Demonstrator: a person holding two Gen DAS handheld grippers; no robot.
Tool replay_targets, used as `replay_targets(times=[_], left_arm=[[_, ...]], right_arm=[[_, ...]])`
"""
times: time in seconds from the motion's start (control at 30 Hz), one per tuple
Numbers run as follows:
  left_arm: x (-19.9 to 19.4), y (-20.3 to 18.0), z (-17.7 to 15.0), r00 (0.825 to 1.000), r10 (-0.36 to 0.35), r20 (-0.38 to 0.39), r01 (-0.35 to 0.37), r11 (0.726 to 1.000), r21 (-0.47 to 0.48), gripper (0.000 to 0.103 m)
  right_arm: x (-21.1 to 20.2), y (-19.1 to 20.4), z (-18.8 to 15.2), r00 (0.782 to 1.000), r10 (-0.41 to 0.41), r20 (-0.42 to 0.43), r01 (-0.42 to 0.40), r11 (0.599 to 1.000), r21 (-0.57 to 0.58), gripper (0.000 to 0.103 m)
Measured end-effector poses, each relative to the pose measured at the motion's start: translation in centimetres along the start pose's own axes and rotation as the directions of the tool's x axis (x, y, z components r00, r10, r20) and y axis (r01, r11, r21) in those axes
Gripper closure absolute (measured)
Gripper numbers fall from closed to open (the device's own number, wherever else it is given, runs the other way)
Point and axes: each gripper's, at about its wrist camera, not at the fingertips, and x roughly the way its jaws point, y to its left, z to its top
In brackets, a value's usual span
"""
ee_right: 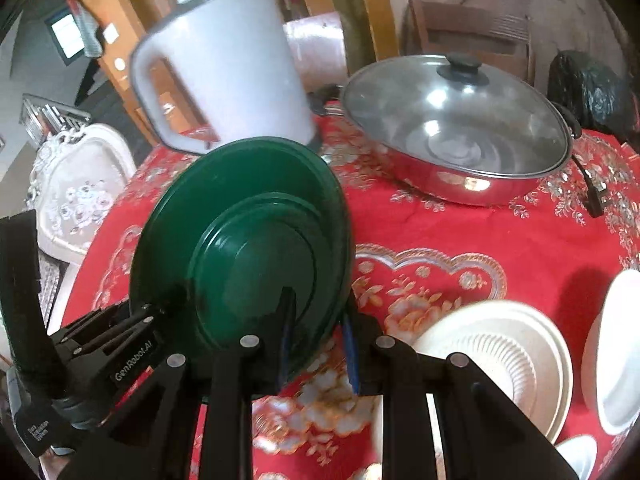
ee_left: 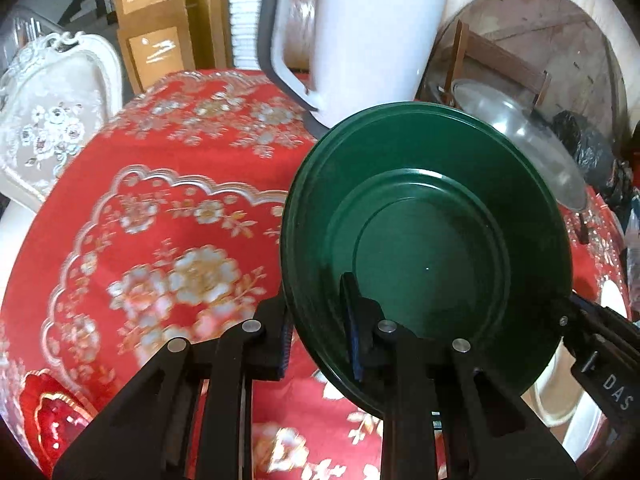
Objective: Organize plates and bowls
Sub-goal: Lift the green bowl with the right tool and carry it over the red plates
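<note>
Green plate (ee_left: 428, 216) held up off the tabletop (ee_left: 160, 184), tilted steeply, gripped from two sides at once.

Left tool (ee_left: 320, 332): jaws nearly closed, pinching the plate's near-left rim. One finger sits outside the rim, the other inside the plate's hollow; blue pads pressed on the rim. In the left wrist view the plate's inner face is toward the camera.

Right tool (ee_right: 316, 344): jaws likewise nearly closed, clamped on the plate's rim at the opposite edge. In the right wrist view the plate (ee_right: 244, 240) shows its underside, foot ring toward the camera. The left tool shows at lower left of this view, on the plate's far rim.

Tabletop covered by a red cloth with a silver and gold flower pattern.

Behind the plate: white kettle (ee_right: 224, 76) with grey-edged handle, standing on the cloth. Right of it, a steel pan with glass lid (ee_right: 456, 128), black knob on top, black cord (ee_right: 592, 192) trailing off its right side.

White ribbed plate (ee_right: 508, 356) lies flat on the cloth near the right tool; further white dishes (ee_right: 616, 344) at the right edge, partly cut off.

White ornate chair (ee_left: 52, 120) beyond the tabletop's left edge. Black bag (ee_right: 588, 88) behind the pan.
</note>
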Motion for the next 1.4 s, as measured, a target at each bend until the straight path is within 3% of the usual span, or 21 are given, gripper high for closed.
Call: replay_targets(times=[0.53,0.77,1.4], left_arm=[[-8.9,6.4,-6.8,0.996,0.028,0.088,-0.021,0.997,-0.074,0.081],[-11.6,10.2,-10.5,0.990,0.080,0.118,-0.066,0.990,-0.121,0.081],[-15.8,17.1,-16.3,0.972,0.169,0.166,-0.132,0.968,-0.214,0.081]], right_arm=[[-4.6,6.6,-6.0,0.994,0.100,0.048,-0.095,0.990,-0.106,0.078],[-5.4,10.4,-8.8,0.991,0.134,0.024,-0.127,0.976,-0.177,0.077],[-4.8,18.1,-13.7,0.981,0.188,-0.040,-0.191,0.937,-0.292,0.077]])
